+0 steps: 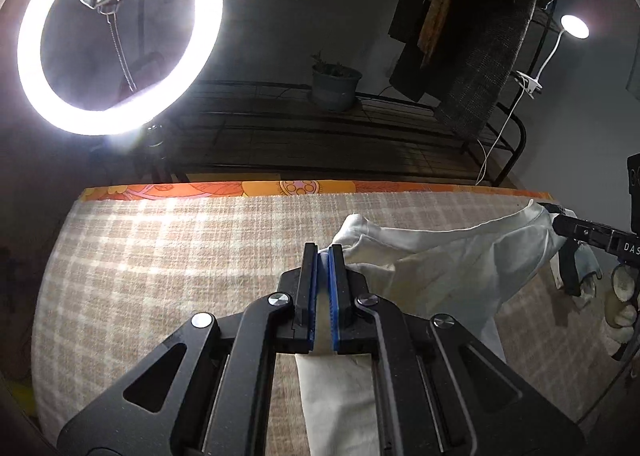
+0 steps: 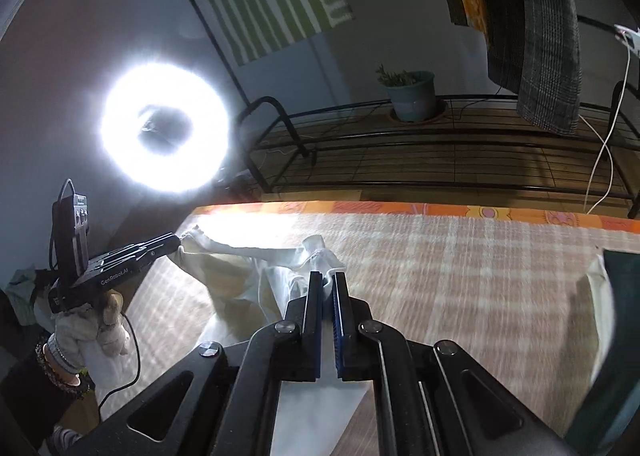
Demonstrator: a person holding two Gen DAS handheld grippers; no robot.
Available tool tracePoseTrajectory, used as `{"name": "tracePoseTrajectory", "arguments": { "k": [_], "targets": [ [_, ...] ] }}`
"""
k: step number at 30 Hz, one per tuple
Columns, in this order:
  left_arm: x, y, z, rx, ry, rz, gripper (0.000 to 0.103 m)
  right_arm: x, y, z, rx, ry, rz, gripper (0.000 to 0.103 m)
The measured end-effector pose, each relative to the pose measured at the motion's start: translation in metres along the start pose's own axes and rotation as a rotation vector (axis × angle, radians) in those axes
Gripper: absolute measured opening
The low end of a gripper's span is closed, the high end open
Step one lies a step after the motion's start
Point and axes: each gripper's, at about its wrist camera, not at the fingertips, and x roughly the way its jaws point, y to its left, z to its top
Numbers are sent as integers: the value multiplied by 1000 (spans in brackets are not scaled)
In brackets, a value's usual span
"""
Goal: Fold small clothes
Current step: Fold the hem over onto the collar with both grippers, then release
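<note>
A white garment [image 1: 448, 268] hangs stretched between my two grippers above the checked beige bedcover [image 1: 180, 256]. My left gripper [image 1: 323, 252] is shut on one corner of the cloth, which bunches at its blue pads and hangs down below it. In the left wrist view my right gripper [image 1: 554, 215] holds the other corner at the far right. In the right wrist view my right gripper [image 2: 328, 278] is shut on bunched white garment [image 2: 248, 276], and my left gripper [image 2: 178, 242] pinches the far corner at the left.
An orange patterned mattress edge [image 1: 300, 187] borders the bedcover's far side. Behind it stand a black metal rack [image 1: 320, 127] with a potted plant [image 1: 336, 83], hanging clothes [image 1: 480, 35] and a bright ring light [image 1: 120, 35]. Folded dark and white cloth [image 2: 612, 316] lies at the right.
</note>
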Motion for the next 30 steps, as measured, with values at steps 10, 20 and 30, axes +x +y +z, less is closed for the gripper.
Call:
{"name": "tracePoseTrajectory", "arguments": {
  "k": [10, 20, 30],
  "targets": [
    [-76, -8, -79, 12, 18, -3, 3, -51, 57, -63, -67, 32, -20, 2],
    [-107, -16, -175, 60, 88, 13, 3, -70, 82, -156, -69, 64, -47, 2],
    [-121, -22, -210, 148, 138, 28, 3, -76, 103, -208, -229, 101, -140, 2]
  ]
}}
